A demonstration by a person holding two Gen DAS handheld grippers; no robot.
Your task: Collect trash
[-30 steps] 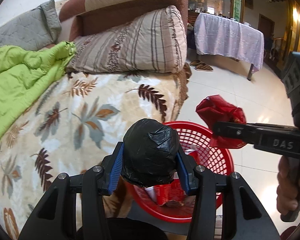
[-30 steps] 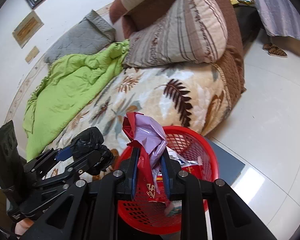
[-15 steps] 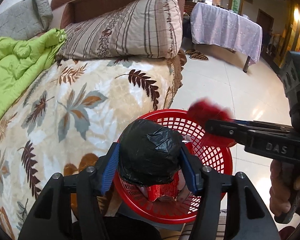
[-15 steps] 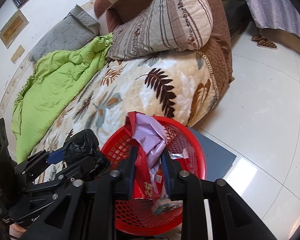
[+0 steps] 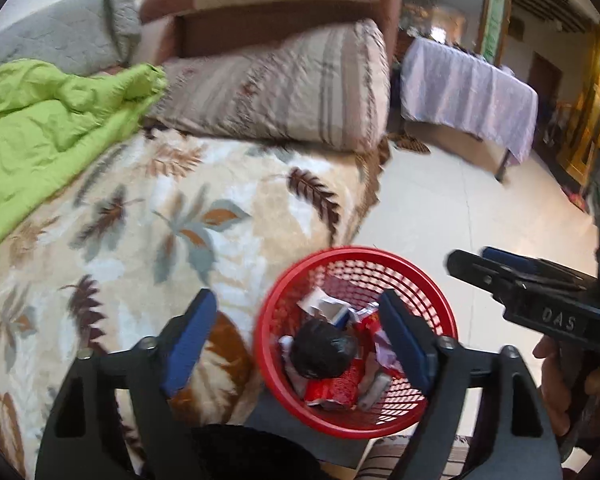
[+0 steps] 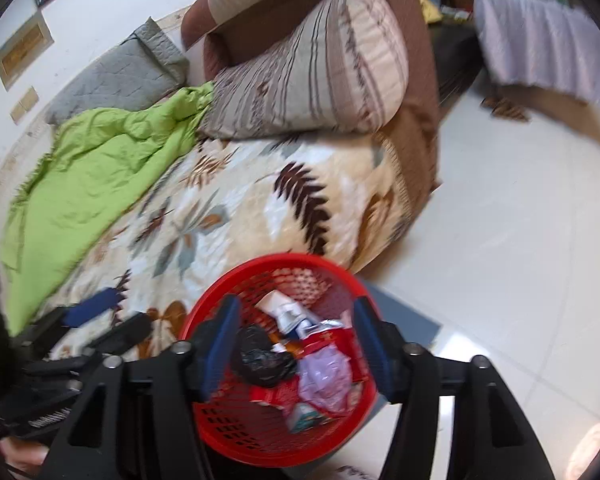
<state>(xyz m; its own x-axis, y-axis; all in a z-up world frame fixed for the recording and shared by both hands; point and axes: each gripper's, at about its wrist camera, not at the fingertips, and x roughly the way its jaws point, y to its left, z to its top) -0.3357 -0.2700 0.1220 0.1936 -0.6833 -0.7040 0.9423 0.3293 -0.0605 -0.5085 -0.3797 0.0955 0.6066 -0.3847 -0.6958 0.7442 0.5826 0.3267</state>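
A red mesh basket (image 5: 440, 308) stands on the floor beside the bed; it also shows in the right wrist view (image 6: 236, 440). Inside lie a black plastic wad (image 5: 322, 354), also in the right wrist view (image 6: 260, 356), a red and lilac wrapper bundle (image 6: 324, 372), and several other wrappers. My left gripper (image 5: 300, 344) is open and empty above the basket. My right gripper (image 6: 296, 348) is open and empty above the basket; it also shows in the left wrist view (image 5: 500, 268) at the right.
A bed with a leaf-print blanket (image 5: 140, 232), a green quilt (image 5: 40, 132) and a striped pillow (image 5: 284, 88) lies left of the basket. A cloth-covered table (image 5: 468, 92) stands across the tiled floor (image 5: 460, 208). A grey mat (image 6: 404, 320) lies under the basket.
Both grippers opened over the basket. The black wad dropped from the left gripper and the red and lilac wrapper from the right; both now lie in the basket.
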